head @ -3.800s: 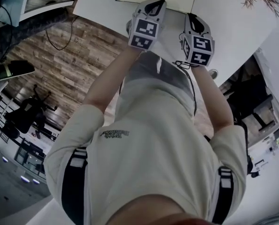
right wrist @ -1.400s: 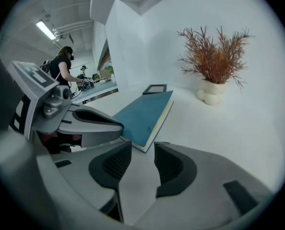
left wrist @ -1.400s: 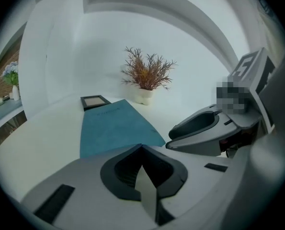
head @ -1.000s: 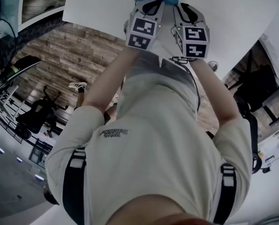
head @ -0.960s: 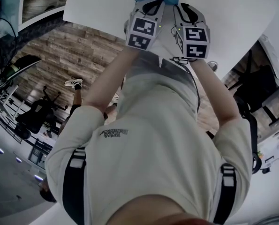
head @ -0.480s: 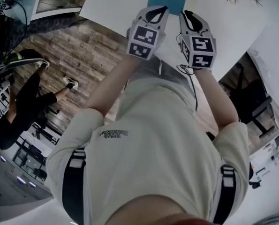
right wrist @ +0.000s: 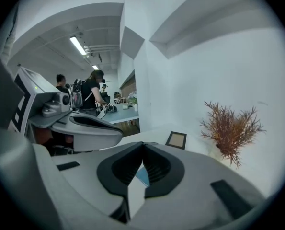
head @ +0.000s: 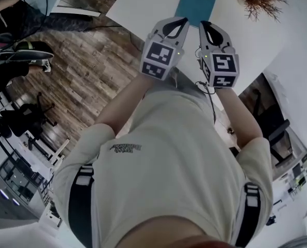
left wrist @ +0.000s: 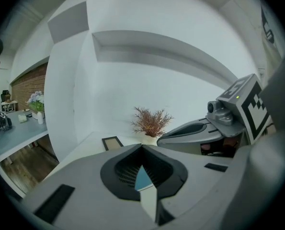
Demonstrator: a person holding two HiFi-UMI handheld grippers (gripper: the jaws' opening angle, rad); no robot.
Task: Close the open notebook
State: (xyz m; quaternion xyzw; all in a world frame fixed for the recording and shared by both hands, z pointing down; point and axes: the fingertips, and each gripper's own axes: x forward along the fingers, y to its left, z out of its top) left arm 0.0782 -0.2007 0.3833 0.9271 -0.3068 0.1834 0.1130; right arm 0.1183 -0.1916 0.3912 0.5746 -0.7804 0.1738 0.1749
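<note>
Head view: closed teal notebook (head: 196, 4) flat on white table (head: 145, 4), long axis pointing away from person (head: 168, 154).
Left gripper view: left gripper (left wrist: 142, 148) jaws together, empty.
Right gripper view: right gripper (right wrist: 143, 145) jaws just closed, nothing between.

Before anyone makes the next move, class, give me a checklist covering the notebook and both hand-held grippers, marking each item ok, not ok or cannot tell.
1. Notebook closed, teal cover up: ok.
2. Notebook lying flat on the white table: ok.
3. Left hand-held gripper empty, jaws together: ok.
4. Right hand-held gripper empty, its jaws having just closed together: ok.
5. Both hand-held grippers held clear of the notebook: ok.
6. No page bent or caught inside: cannot tell.
</note>
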